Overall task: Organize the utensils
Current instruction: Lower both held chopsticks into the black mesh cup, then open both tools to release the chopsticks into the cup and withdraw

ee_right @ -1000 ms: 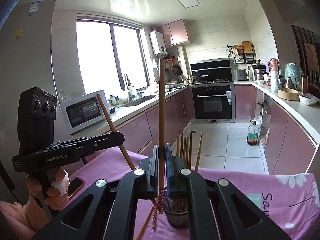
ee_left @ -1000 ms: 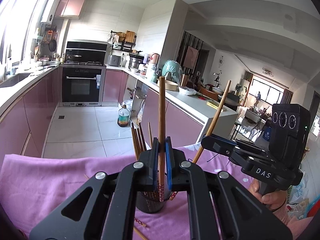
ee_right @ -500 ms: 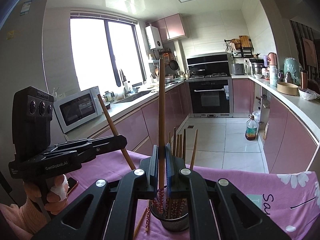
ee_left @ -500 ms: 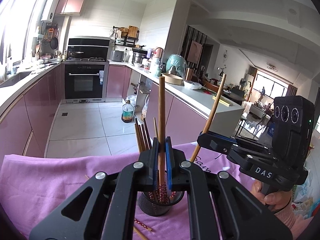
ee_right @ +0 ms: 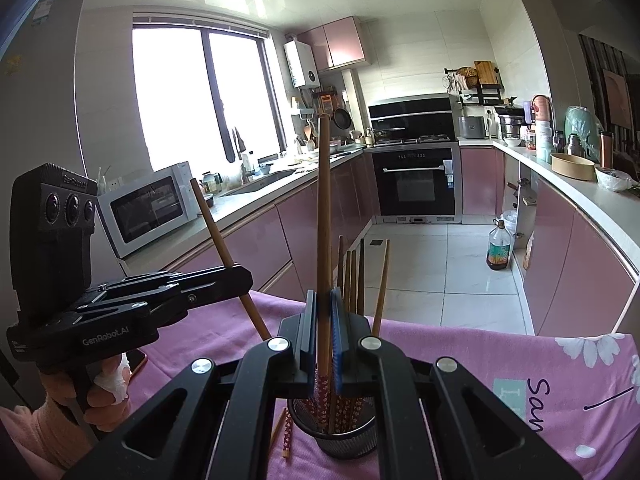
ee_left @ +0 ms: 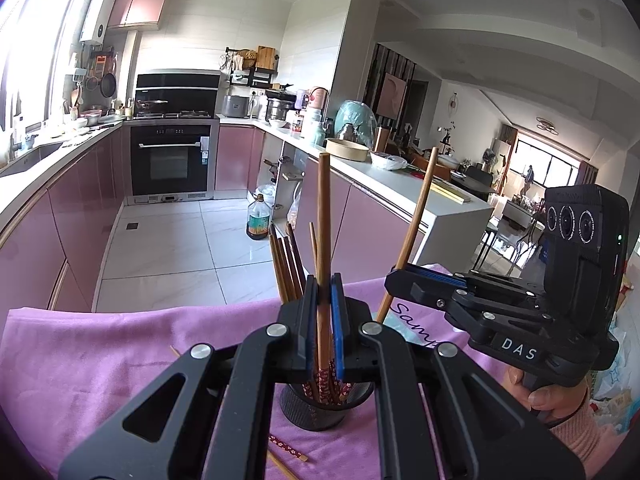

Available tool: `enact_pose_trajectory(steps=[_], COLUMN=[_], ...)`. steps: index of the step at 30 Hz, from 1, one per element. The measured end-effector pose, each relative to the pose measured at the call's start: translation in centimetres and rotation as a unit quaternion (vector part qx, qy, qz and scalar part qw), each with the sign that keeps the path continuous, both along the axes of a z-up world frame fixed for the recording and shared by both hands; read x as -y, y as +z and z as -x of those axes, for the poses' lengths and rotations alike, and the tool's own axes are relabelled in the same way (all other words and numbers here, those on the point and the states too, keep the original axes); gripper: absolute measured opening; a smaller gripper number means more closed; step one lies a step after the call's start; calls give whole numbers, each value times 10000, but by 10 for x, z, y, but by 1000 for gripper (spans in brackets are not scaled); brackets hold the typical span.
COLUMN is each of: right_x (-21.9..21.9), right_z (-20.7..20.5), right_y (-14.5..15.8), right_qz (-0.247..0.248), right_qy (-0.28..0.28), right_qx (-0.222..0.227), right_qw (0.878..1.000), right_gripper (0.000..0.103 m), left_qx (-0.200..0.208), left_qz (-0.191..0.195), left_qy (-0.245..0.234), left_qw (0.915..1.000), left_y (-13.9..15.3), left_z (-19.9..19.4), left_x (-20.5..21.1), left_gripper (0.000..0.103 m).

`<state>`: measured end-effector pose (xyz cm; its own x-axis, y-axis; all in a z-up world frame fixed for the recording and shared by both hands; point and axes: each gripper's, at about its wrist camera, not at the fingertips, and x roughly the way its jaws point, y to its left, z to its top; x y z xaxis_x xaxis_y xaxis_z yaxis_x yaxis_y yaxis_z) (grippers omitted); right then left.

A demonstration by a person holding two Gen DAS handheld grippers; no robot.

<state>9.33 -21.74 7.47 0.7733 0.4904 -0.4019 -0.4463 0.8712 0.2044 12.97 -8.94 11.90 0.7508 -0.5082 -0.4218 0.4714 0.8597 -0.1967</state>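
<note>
Both grippers clamp one chopstick each, left gripper (ee_left: 324, 328) and right gripper (ee_right: 324, 336), over the mesh holder (ee_left: 320, 410); you next lower and release.

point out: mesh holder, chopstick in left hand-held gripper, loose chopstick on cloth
mesh holder (ee_left: 316, 412), left wrist view, on its dark front wall.
chopstick in left hand-held gripper (ee_left: 323, 216), left wrist view, on the bare shaft above the jaws.
loose chopstick on cloth (ee_left: 287, 446), left wrist view, on its patterned end.

The chopsticks (ee_left: 323, 216) looked like smooth wood, the cup (ee_right: 348, 436) was dark metal mesh, the cloth (ee_left: 100, 360) was soft matt purple fabric, and the floor (ee_right: 440, 264) was glossy tile.
</note>
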Motion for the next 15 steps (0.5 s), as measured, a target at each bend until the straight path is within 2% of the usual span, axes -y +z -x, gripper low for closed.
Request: enact_pose_trajectory(steps=[15], right_x=[-1], right_z=[-7], right_y=[-15], right_qz=[81], right_qy=[-40], right_qx=[-221], right_qw=[9997], right_gripper=[5], left_qx=[-193], left_qz=[-94], left_qy=[-67], left_qw=[9997], left_y=[-8], left_z=[-4], left_x=[-6], left_gripper=[7])
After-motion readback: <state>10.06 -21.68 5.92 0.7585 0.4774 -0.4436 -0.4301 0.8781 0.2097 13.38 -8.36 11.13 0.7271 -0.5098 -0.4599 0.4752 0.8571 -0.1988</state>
